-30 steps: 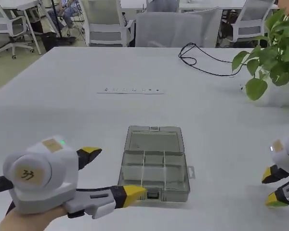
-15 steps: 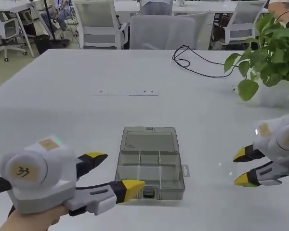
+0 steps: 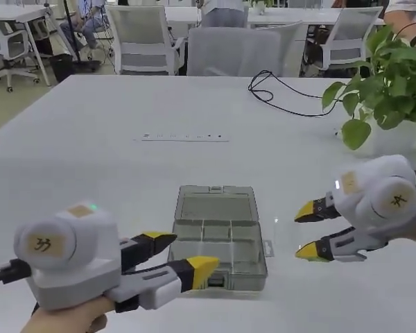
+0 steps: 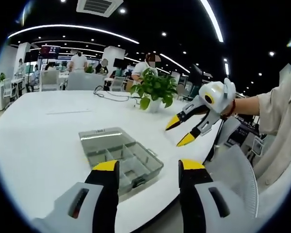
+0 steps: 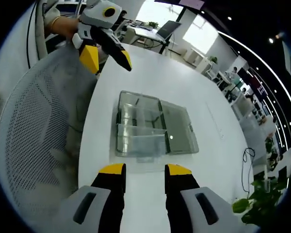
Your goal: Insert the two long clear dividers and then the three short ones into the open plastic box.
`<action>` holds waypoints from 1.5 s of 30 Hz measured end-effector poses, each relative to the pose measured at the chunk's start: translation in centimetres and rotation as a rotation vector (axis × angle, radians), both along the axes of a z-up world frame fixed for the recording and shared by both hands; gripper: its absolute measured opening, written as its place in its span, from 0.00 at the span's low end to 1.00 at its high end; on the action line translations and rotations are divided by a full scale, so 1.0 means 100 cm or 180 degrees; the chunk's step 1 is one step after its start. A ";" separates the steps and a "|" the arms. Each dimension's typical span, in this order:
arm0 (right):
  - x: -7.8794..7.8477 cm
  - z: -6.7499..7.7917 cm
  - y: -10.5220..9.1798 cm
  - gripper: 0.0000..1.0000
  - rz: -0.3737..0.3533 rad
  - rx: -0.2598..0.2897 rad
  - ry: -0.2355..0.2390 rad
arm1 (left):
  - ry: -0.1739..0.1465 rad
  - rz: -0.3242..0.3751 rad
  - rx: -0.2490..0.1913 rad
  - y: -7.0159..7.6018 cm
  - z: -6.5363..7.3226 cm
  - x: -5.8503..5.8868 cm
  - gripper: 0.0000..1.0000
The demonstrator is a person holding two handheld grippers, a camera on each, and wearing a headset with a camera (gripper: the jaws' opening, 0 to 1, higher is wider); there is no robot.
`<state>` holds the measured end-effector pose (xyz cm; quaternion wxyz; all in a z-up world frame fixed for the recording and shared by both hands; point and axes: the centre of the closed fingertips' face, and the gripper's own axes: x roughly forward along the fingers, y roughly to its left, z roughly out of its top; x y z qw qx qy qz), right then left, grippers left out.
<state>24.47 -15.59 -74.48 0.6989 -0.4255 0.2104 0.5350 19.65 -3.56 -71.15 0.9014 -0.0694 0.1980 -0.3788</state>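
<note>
The open plastic box (image 3: 244, 279) sits flat on the white table (image 3: 83, 159), its lid (image 3: 216, 205) folded back on the far side. Clear dividers (image 3: 220, 241) stand upright inside the tray and cut it into a grid of compartments. The exact count is hard to read through the clear plastic, but the job looks close to done.

The left gripper (image 3: 189, 250) hovers at the box's near-left corner. Its yellow-tipped jaws are spread wide with nothing between them, and the lower tip hangs over the front wall by the latch. It looks placed to steady the box or press a divider home, not to carry anything.

The right gripper (image 3: 299, 236) floats just off the box's right side, clear of the wall. Its jaws are also parted and empty, and they point inward at the tray, so it looks ready to reach in from that side.

Farther out, a thin marked strip (image 3: 184, 137) lies well beyond the lid. A black cable (image 3: 281, 90) loops behind it, and a potted plant (image 3: 392, 76) stands far to the box's right.
</note>
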 end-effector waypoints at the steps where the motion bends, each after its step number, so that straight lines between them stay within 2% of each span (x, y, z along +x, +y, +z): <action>1: -0.001 0.003 0.006 0.32 0.0029 0.0031 -0.0023 | 0.0034 0.0003 -0.0044 -0.001 -0.001 0.000 0.45; 13: -0.019 0.023 0.054 0.32 0.0351 0.0227 -0.0156 | 0.0309 0.0007 -0.0404 -0.016 0.000 -0.001 0.32; 19: -0.029 0.029 0.069 0.32 0.0472 0.0298 -0.0164 | 0.0449 0.0021 -0.0661 -0.022 0.003 -0.003 0.26; 24: -0.037 0.031 0.079 0.32 0.0561 0.0329 -0.0179 | 0.0532 0.0045 -0.0813 -0.023 0.004 -0.003 0.19; 37: -0.044 0.035 0.093 0.32 0.0668 0.0386 -0.0259 | 0.0638 0.0012 -0.0893 -0.026 0.001 -0.008 0.01; 45: -0.043 0.036 0.095 0.32 0.0654 0.0395 -0.0302 | 0.0779 0.0065 -0.0968 -0.023 0.002 -0.007 0.00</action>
